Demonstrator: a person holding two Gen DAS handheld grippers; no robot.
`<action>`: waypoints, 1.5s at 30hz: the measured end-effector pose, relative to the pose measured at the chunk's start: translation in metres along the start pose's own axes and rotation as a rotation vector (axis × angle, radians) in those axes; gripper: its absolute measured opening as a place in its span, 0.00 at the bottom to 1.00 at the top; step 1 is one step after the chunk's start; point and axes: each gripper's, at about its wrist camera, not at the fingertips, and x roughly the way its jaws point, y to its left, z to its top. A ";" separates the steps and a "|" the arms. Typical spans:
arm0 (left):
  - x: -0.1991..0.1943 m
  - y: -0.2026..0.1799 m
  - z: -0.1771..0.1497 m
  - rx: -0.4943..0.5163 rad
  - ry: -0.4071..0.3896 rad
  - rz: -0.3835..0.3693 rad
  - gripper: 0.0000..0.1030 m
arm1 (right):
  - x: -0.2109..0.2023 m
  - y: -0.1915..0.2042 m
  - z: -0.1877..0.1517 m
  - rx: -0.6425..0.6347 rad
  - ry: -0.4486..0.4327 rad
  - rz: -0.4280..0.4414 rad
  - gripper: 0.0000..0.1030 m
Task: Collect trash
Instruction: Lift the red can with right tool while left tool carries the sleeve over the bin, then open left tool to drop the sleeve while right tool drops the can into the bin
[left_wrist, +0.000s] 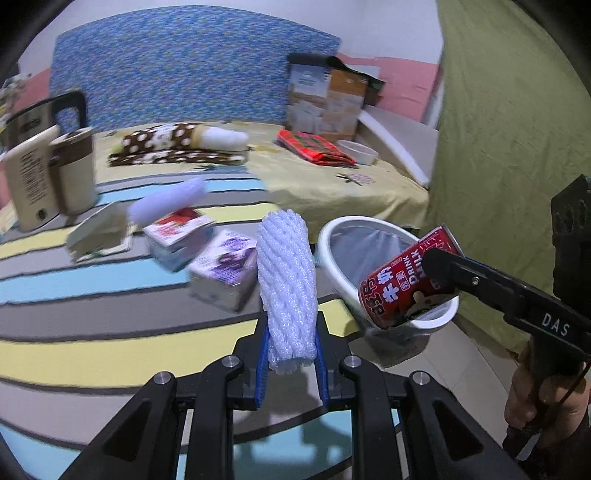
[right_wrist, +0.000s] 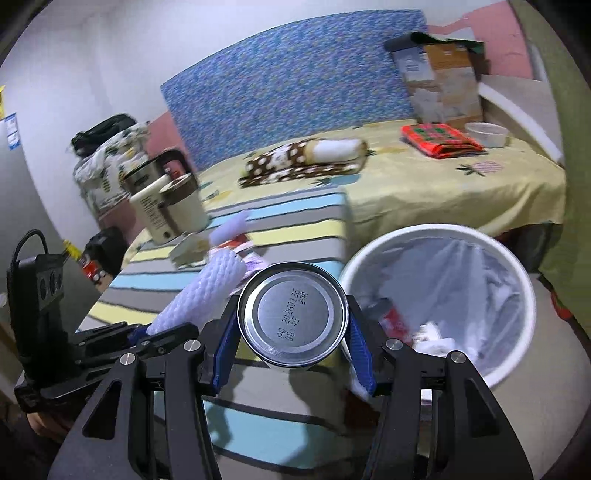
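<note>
Left wrist view: both claws loaded with trash, by the white bin.

Left claw (left_wrist: 291, 354) clenched on a white foam net sleeve (left_wrist: 288, 291), a ribbed mesh tube standing nearly upright between the blue pads, over the striped bed cover (left_wrist: 110, 332). Right claw (right_wrist: 293, 343) grips a red milk drink can (left_wrist: 410, 280) with white lettering; in the right wrist view only its silver bottom end (right_wrist: 293, 319) with a printed date code shows, pinched by blue pads on both sides. Can is tilted, held at the rim of the white bin (right_wrist: 509, 354), which has a clear bag liner and some scraps inside, red and white. Still on the bed: small cartons (left_wrist: 221, 273), blurred, and another foam sleeve (left_wrist: 168, 201) further back.
</note>
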 end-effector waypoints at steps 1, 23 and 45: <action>0.004 -0.005 0.003 0.008 0.001 -0.011 0.20 | -0.002 -0.006 0.001 0.010 -0.009 -0.015 0.53; 0.080 -0.082 0.028 0.127 0.062 -0.156 0.21 | -0.016 -0.085 -0.008 0.144 -0.043 -0.192 0.53; 0.135 -0.096 0.028 0.142 0.168 -0.196 0.32 | -0.004 -0.116 -0.015 0.169 0.018 -0.279 0.56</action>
